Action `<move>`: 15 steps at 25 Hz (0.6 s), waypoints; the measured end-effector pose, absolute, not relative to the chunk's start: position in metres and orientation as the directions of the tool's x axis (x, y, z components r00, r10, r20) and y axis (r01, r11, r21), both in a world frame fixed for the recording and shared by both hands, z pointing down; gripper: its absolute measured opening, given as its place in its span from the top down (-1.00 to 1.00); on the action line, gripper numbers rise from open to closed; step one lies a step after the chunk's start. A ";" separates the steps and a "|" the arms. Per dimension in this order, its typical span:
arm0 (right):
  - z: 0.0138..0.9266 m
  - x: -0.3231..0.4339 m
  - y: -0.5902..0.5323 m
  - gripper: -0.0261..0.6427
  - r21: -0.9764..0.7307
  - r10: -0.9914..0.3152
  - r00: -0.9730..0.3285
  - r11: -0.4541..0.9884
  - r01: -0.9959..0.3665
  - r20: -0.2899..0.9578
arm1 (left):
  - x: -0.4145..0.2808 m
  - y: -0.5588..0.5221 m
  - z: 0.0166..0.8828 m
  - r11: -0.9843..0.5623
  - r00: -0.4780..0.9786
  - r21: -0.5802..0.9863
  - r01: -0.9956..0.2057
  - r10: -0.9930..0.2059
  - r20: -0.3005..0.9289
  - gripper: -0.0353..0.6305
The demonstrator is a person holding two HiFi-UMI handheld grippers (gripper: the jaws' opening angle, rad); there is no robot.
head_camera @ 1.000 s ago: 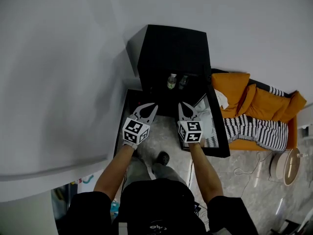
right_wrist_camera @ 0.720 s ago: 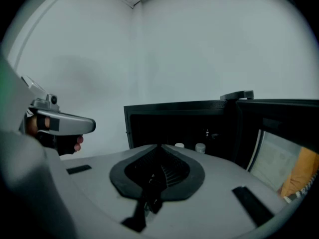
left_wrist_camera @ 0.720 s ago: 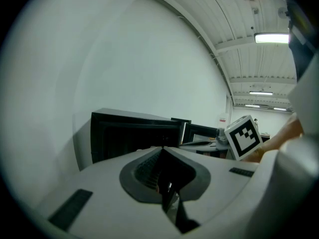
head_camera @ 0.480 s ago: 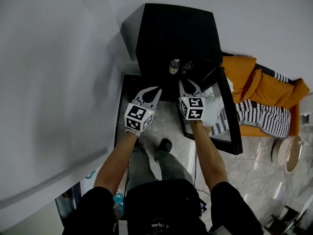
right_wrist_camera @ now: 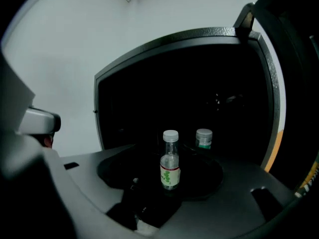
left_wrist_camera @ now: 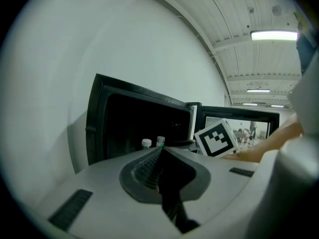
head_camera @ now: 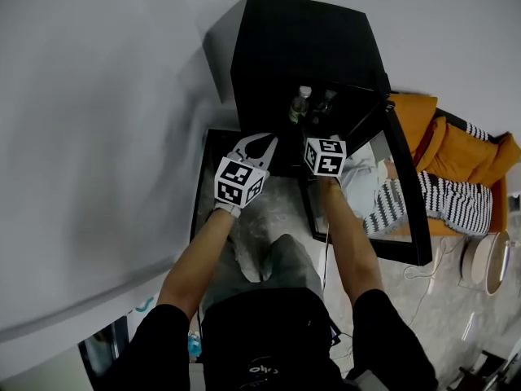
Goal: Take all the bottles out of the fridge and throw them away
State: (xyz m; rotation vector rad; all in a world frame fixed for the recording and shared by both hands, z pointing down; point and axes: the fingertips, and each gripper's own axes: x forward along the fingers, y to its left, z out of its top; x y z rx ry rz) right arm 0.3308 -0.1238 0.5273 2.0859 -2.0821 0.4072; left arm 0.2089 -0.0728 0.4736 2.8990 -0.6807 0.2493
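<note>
Straight ahead of the right gripper [right_wrist_camera: 167, 158], the nearer bottle [right_wrist_camera: 170, 169] stands upright inside the open fridge [head_camera: 297, 47]. It shows between the gripper's jaws, which have just been opening and stand apart, with no pad touching it. Two bottles are in the fridge: this white-capped one and a second bottle [right_wrist_camera: 204, 139] just behind, to its right. Both forearms [head_camera: 352, 243] reach forward side by side toward the fridge's opening, one gripper in each hand. The left gripper [left_wrist_camera: 160, 152], jaws pressed together and empty, hangs short of the opening.
</note>
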 end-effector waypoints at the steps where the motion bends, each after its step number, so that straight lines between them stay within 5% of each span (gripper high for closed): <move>1: 0.533 0.331 -0.129 0.23 -0.071 -0.953 -0.005 -0.018 -0.997 0.303 | 0.210 -0.076 0.479 -0.887 0.884 0.107 -0.449 -0.425 0.194 0.89; 15: 0.579 0.350 -0.209 0.09 -0.024 -0.955 0.098 -0.109 -0.994 0.281 | 0.232 -0.122 0.541 -0.917 0.907 0.064 -0.393 -0.376 0.189 0.89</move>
